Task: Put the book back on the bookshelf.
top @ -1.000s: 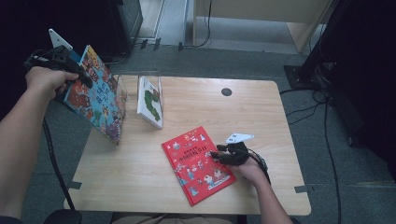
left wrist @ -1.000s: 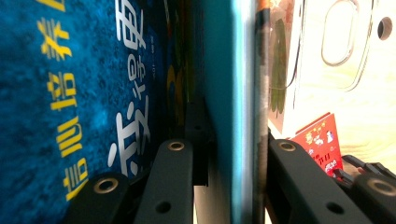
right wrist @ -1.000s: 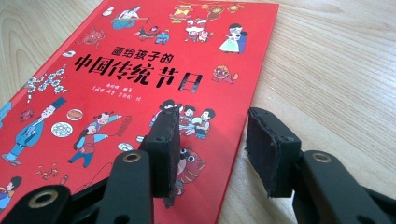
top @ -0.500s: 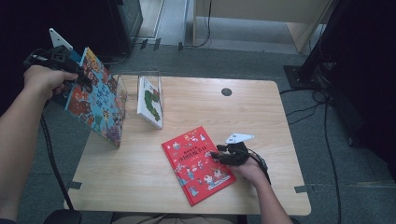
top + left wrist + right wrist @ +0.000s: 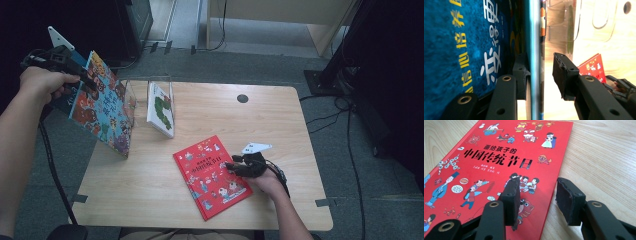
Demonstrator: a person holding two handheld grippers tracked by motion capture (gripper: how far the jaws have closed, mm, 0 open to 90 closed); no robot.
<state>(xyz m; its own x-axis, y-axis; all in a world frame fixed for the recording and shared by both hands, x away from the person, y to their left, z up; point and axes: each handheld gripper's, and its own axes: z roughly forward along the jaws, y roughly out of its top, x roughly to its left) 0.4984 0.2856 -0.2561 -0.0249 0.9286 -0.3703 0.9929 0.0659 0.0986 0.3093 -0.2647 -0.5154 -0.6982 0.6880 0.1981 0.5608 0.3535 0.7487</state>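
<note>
A large picture book with a blue cover (image 5: 102,112) stands tilted at the table's left edge, its lower corner on the wood. My left gripper (image 5: 90,82) is at its upper edge. In the left gripper view the blue book (image 5: 461,50) runs between the jaws of this gripper (image 5: 540,57), which have just been opening. One pad lies against the book and the other stands clear of it. A red picture book (image 5: 210,175) lies flat. My right gripper (image 5: 231,167) is open at its right edge, one jaw over the cover (image 5: 499,152) and one over bare wood (image 5: 537,182).
A clear plastic book stand (image 5: 165,82) sits at the back left of the wooden table (image 5: 280,130), holding a white book with a green picture (image 5: 161,107). A dark round hole (image 5: 242,98) is in the tabletop. Cables and dark furniture ring the table on the floor.
Little differs: the left hand and the blue book stand almost where they were, and the right gripper has not moved.
</note>
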